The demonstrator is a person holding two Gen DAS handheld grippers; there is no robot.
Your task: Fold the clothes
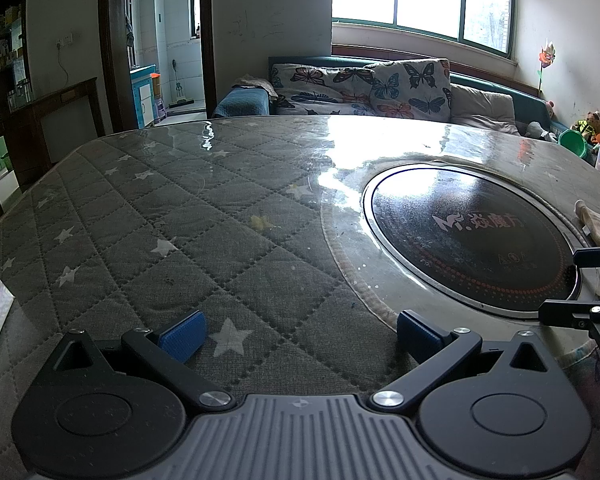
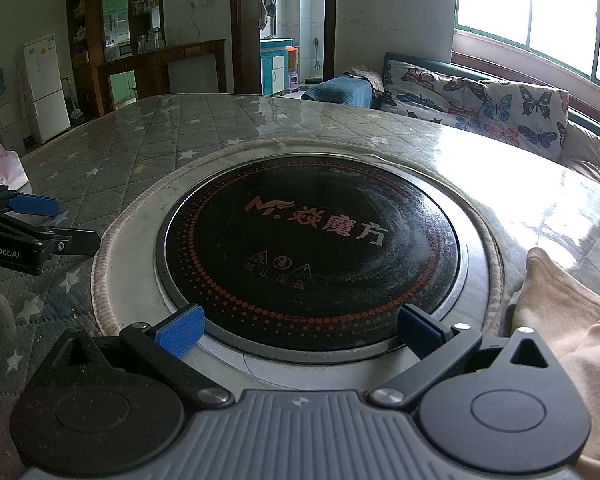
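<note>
Your left claw (image 1: 300, 336) and right claw (image 2: 300, 330) both gaped apart, empty, above the worktop (image 1: 180, 208); the beige garment (image 2: 560, 312) lay beside the right one.

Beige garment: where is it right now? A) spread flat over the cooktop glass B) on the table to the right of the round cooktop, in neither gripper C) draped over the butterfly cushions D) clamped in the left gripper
B: the beige garment lies bunched on the table right of the round cooktop, while the left gripper and right gripper both stand open and empty.
</note>
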